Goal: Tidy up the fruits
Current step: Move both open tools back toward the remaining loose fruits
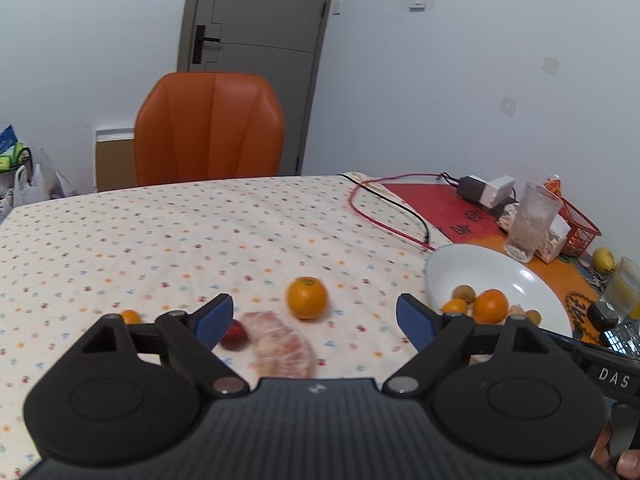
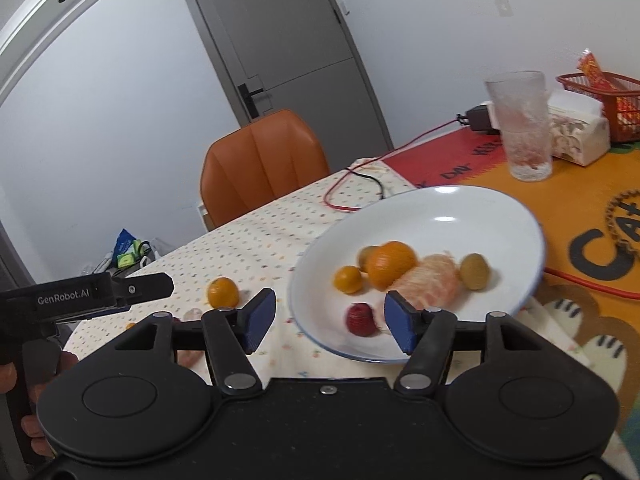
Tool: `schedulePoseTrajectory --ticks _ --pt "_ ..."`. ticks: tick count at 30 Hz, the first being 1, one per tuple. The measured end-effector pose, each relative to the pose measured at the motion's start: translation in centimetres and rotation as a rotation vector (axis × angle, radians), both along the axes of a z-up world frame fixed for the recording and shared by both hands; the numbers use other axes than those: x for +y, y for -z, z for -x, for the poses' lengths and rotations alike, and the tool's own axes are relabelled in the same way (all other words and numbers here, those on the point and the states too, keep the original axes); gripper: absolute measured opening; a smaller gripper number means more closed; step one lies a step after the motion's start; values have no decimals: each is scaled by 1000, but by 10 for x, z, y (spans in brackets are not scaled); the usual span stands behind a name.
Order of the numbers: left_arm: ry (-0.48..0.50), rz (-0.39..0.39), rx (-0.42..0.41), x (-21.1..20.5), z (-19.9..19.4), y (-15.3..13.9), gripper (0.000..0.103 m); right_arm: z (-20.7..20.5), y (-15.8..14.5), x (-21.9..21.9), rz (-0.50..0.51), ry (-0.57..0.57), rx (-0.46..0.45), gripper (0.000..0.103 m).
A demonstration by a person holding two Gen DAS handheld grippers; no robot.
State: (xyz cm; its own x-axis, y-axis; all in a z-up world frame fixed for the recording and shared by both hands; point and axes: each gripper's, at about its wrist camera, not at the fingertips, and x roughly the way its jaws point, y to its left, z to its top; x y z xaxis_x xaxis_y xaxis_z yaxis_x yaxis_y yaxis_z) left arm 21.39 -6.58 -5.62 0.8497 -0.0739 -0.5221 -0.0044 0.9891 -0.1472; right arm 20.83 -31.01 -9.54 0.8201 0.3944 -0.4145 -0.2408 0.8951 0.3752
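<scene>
My left gripper point(image 1: 315, 318) is spread wide w/ nothing between the blue pads, hanging over the dotted tablecloth point(image 1: 160, 240). Below it, near the front edge: a pomelo-like peeled segment point(image 1: 282, 344), a small red fruit point(image 1: 234, 335) touching its left side, and an orange point(image 1: 306, 297) just beyond them, standing alone. A tiny orange fruit point(image 1: 131, 316) peeks out behind my left finger.

My right gripper point(image 2: 330, 322) is also wide open, empty, held over the near rim of the white plate point(image 2: 440, 204). In the plate: a big orange point(image 2: 391, 265), a small orange fruit point(image 2: 348, 279) to its left, a peeled citrus piece point(image 2: 434, 284) to its right, a green-brown fruit point(image 2: 474, 271) farther right, another greenish one half hidden behind the big orange, and a red fruit point(image 2: 362, 319) near the front rim. The plate contents are blurred, so the red one is prob. a strawberry, can't be sure.

The plate sits right of the loose fruit, partly on the tablecloth, partly on the orange cat mat point(image 2: 580, 208). Beyond it: a clear glass point(image 2: 522, 124), a tissue box point(image 2: 576, 132), a red basket point(image 2: 612, 100). An orange chair point(image 1: 210, 128) stands at the far side of the table.
</scene>
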Motion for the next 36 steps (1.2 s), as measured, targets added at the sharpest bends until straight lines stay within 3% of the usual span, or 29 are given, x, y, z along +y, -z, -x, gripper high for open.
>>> schedulePoseTrajectory --ticks 4,18,32,36 --pt "-21 2 -2 16 6 -2 89 -1 -4 15 4 -22 -8 64" --pt "-65 14 19 60 14 -2 89 -5 -14 57 12 -53 -31 103" --pt "-101 41 41 91 10 6 89 -12 -11 87 37 -110 -14 103" --pt "-111 40 46 99 7 11 89 -16 -8 99 48 -143 -8 97"
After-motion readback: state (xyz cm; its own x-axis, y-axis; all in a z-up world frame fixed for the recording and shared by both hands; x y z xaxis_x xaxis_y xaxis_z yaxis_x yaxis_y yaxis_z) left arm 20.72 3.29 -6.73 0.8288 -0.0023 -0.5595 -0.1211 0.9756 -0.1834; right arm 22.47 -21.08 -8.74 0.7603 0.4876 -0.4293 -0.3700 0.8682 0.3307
